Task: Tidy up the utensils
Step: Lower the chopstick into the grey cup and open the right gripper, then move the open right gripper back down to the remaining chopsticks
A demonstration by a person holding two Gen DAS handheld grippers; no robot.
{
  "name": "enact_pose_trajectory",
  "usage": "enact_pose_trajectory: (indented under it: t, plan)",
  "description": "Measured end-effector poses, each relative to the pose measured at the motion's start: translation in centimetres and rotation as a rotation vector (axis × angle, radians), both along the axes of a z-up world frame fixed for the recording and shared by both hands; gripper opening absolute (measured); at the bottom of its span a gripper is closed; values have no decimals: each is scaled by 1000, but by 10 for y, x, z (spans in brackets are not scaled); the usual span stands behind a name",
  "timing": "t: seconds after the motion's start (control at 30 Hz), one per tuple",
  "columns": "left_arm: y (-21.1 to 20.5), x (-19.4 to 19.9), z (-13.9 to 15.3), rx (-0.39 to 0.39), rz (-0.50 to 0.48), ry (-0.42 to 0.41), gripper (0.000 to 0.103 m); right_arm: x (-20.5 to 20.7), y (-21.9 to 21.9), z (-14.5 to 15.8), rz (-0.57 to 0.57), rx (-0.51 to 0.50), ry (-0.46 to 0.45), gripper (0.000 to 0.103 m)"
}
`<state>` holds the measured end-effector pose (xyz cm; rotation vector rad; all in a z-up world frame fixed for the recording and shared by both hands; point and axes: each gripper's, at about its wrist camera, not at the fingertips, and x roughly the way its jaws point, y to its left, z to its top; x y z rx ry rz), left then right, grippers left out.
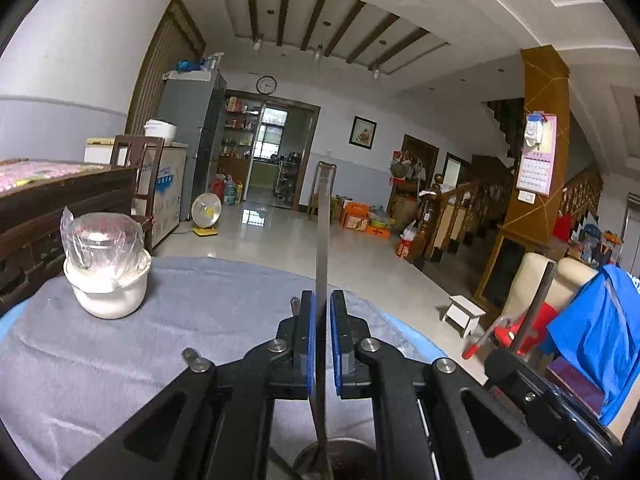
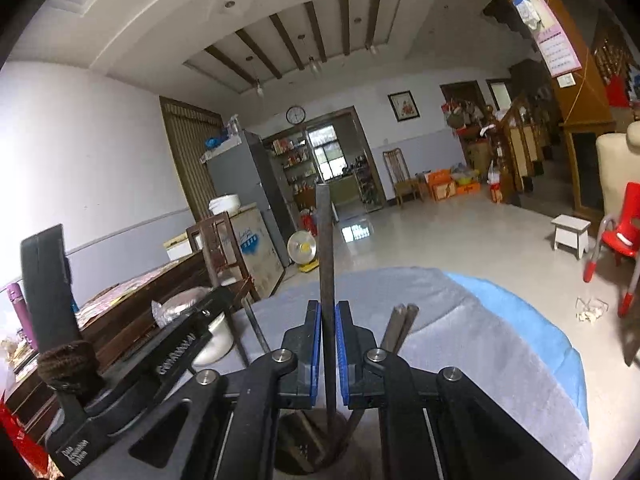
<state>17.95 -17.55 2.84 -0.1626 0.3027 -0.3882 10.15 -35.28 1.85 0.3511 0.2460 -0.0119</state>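
**Two grippers each hold an upright utensil over a holder on a round table**

The left gripper (image 1: 321, 320) is closed narrowly on a thin flat metal utensil handle (image 1: 322, 240) that stands upright between its blue pads. The handle's lower end goes down into a dark round holder (image 1: 336, 456) just below the gripper, at the table's near edge.

The right gripper (image 2: 328, 332) is likewise clamped on a dark, straight utensil handle (image 2: 325, 248), also upright, its lower end inside the same holder (image 2: 312, 440). Other dark handles (image 2: 400, 324) lean out of the holder just beside the right gripper. The left gripper's black body shows at the left of the right wrist view.

The table (image 1: 160, 352) is round, covered with a grey cloth over a blue edge. Toward its far left stands a white pot (image 1: 110, 284) topped with a glass lid wrapped in clear plastic.

Beyond lies a large room with a shiny pale tiled floor (image 1: 320, 248), a dark wooden cabinet, a grey fridge, a small yellow fan, a wall clock above a doorway, a wooden staircase, a white stool, a red chair and a ceiling with dark beams.
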Motion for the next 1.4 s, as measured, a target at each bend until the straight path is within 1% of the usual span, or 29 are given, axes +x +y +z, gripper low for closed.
enact_pose_trajectory:
  t: [0.03, 0.07, 0.1, 0.17, 0.2, 0.33, 0.37, 0.4, 0.43, 0.47, 0.5, 0.53, 0.6, 0.7, 0.73, 0.8, 0.83, 0.87, 0.93, 1.0, 1.03, 1.07, 1.13, 1.2, 1.3, 1.4]
  plan:
    - [1, -5, 2, 12, -5, -9, 16, 1, -1, 1, 12, 3, 13, 9]
    - [3, -10, 6, 22, -8, -13, 33, 0, -2, 0, 23, 7, 26, 9]
    - [5, -15, 8, 26, -8, -17, 42, -2, -3, -2, 32, 9, 48, 9]
    - [14, -28, 15, 25, -10, -41, 44, -8, -5, -2, 38, 21, 66, 10]
    - [17, -33, 18, 31, -10, -48, 50, -10, -7, -3, 43, 27, 67, 11]
    - [42, -57, 31, 82, 9, -81, 60, -19, -7, -1, 55, 41, 97, 17]
    - [48, -62, 34, 100, 17, -80, 68, -23, -6, 0, 56, 46, 99, 20]
    - [54, -66, 36, 116, 27, -77, 72, -28, -6, 1, 52, 51, 98, 26]
    - [63, -70, 37, 132, 39, -73, 73, -34, -7, 2, 44, 55, 91, 31]
    - [72, -74, 38, 143, 50, -65, 75, -40, -7, 3, 38, 58, 80, 48]
    - [80, -76, 37, 153, 57, -49, 80, -49, -7, 6, 27, 65, 51, 73]
    - [90, -79, 35, 175, 67, -12, 82, -57, -6, 10, 14, 67, 18, 76]
    - [105, -81, 27, 205, 86, 49, 82, -74, -3, 18, -18, 50, -35, 76]
    - [128, -81, 8, 266, 117, 189, 83, -99, 5, 32, -55, 33, -93, 76]
    - [135, -80, -1, 294, 131, 261, 83, -104, 9, 37, -55, 28, -101, 76]
    - [144, -82, -16, 329, 141, 361, 83, -112, 18, 43, -50, 17, -101, 76]
    - [147, -84, -22, 348, 141, 398, 83, -114, 23, 45, -30, 19, -93, 75]
    - [150, -86, -29, 370, 143, 427, 83, -115, 30, 44, 5, 24, -74, 75]
    - [159, -93, -43, 407, 165, 475, 83, -116, 42, 39, 42, 22, -26, 69]
    - [165, -99, -50, 406, 165, 500, 83, -111, 55, 28, 88, 18, 39, 51]
    - [167, -103, -54, 405, 160, 521, 83, -108, 62, 19, 107, 18, 80, 48]
    - [168, -104, -56, 407, 162, 536, 83, -103, 68, 8, 122, 15, 130, 41]
    - [172, -109, -59, 406, 170, 557, 83, -95, 76, -10, 138, 19, 219, 40]
    - [174, -112, -62, 408, 170, 566, 83, -87, 79, -28, 168, 48, 302, 40]
    - [174, -115, -64, 431, 184, 568, 83, -83, 81, -44, 182, 63, 371, 40]
    - [176, -116, -65, 433, 191, 568, 83, -78, 83, -53, 203, 75, 406, 40]
